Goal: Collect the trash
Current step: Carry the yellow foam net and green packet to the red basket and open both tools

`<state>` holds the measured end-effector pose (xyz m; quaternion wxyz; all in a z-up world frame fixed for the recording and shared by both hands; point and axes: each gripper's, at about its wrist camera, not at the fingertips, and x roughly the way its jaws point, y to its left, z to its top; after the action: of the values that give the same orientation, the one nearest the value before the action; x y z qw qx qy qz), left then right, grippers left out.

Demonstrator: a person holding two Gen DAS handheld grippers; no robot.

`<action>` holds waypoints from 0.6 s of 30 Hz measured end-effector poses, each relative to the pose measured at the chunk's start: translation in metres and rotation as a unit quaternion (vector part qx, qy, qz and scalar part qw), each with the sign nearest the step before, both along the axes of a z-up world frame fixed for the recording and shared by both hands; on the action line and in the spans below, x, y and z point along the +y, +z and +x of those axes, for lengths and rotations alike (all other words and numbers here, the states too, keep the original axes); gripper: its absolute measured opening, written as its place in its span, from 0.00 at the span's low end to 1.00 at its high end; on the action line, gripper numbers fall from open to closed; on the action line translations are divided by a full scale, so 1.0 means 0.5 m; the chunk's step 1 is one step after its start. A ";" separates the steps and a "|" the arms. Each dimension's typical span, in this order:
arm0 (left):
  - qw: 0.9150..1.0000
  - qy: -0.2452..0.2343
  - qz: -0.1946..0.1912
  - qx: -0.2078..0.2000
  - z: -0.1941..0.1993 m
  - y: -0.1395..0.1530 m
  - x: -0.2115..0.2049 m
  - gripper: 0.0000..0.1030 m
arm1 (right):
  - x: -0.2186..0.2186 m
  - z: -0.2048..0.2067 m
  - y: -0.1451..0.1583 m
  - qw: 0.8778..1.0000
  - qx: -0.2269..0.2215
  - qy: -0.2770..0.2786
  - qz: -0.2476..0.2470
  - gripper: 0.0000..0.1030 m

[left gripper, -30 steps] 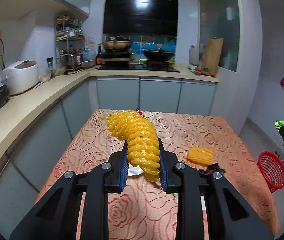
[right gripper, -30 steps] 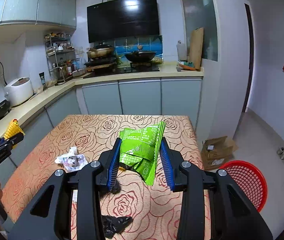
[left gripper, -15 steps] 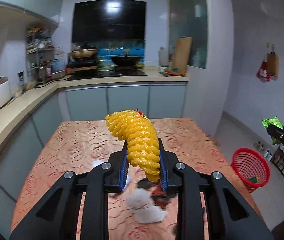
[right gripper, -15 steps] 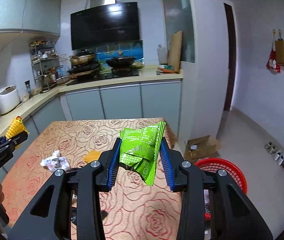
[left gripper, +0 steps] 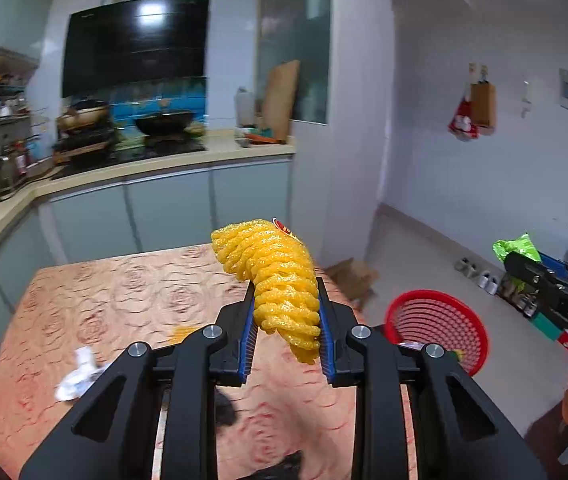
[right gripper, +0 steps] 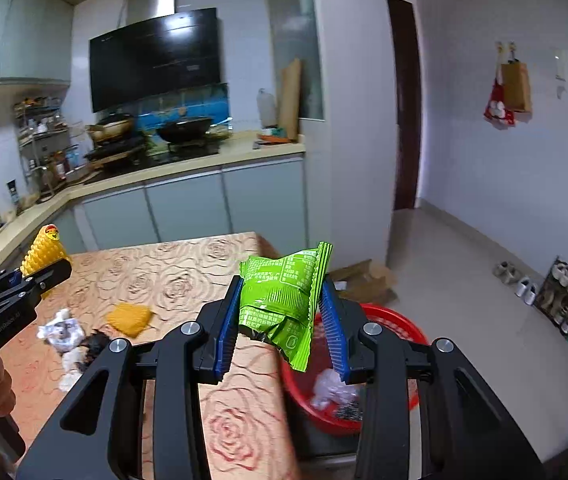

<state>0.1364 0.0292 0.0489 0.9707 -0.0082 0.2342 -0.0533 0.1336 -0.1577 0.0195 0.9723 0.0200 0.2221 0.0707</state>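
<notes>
My left gripper (left gripper: 285,330) is shut on a yellow ridged snack bag (left gripper: 276,276), held above the table's right part. My right gripper (right gripper: 282,320) is shut on a crumpled green snack wrapper (right gripper: 284,300), near the table's right edge and above the red basket (right gripper: 395,328). The red basket (left gripper: 435,320) stands on the floor right of the table and holds some trash (right gripper: 331,390). In the left wrist view the right gripper (left gripper: 523,264) shows at the far right; in the right wrist view the left gripper (right gripper: 40,270) shows at the far left.
The table (right gripper: 172,276) with a rose-patterned cloth still bears a yellow packet (right gripper: 130,318), crumpled white paper (right gripper: 60,328) and dark scraps (right gripper: 92,344). A cardboard box (right gripper: 363,280) lies on the floor beyond the basket. Shoes (right gripper: 519,280) line the right wall. Kitchen counters run behind and left.
Both grippers have swung to the right with their wrappers still held. The red basket has come closer, from the frame edge toward the middle, and now lies just under the right gripper.
</notes>
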 end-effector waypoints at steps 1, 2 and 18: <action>1.000 -0.007 -0.001 0.002 0.009 -0.002 -0.011 0.24 | -0.012 0.002 -0.005 1.000 0.002 -0.007 0.000 0.36; 1.000 -0.015 -0.002 0.005 0.017 -0.006 -0.026 0.24 | -0.021 0.002 -0.009 1.000 0.004 -0.012 0.000 0.36; 0.990 -0.131 0.008 0.060 0.135 -0.099 -0.229 0.24 | -0.155 0.062 -0.110 0.995 0.068 -0.078 -0.001 0.36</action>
<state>0.2041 -0.0852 -0.0004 0.9394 0.0272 0.2920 -0.1774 0.1647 -0.2353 -0.0353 0.9574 0.0407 0.2859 -0.0068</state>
